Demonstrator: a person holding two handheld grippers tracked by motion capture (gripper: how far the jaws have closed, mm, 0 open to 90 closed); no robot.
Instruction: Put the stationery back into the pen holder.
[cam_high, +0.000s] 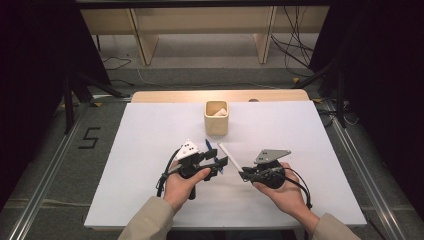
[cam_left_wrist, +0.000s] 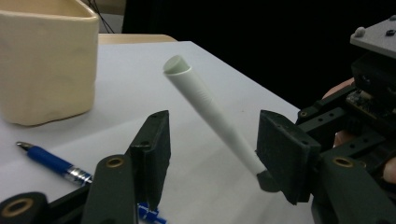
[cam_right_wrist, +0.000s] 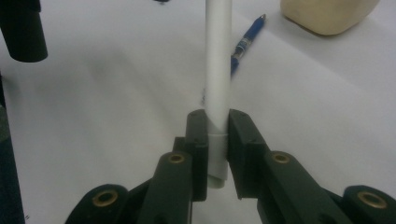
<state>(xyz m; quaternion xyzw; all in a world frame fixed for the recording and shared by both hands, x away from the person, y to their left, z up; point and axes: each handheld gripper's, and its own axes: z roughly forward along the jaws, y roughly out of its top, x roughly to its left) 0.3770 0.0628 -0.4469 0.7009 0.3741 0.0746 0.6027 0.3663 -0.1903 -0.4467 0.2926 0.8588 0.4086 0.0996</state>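
Right gripper (cam_right_wrist: 218, 135) is clamping the white pen (cam_right_wrist: 218, 70) – tip cut off. Left gripper (cam_left_wrist: 212, 149) is gaping around it, hiding the blue pen (cam_left_wrist: 53, 163) partly.

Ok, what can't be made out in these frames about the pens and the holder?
- White pen: its far end, cut off by the top edge of the right gripper view.
- Blue pen: one end hidden behind the left gripper's black jaw, left gripper view.
- Beige holder: the pale thing inside is too small in the high view.
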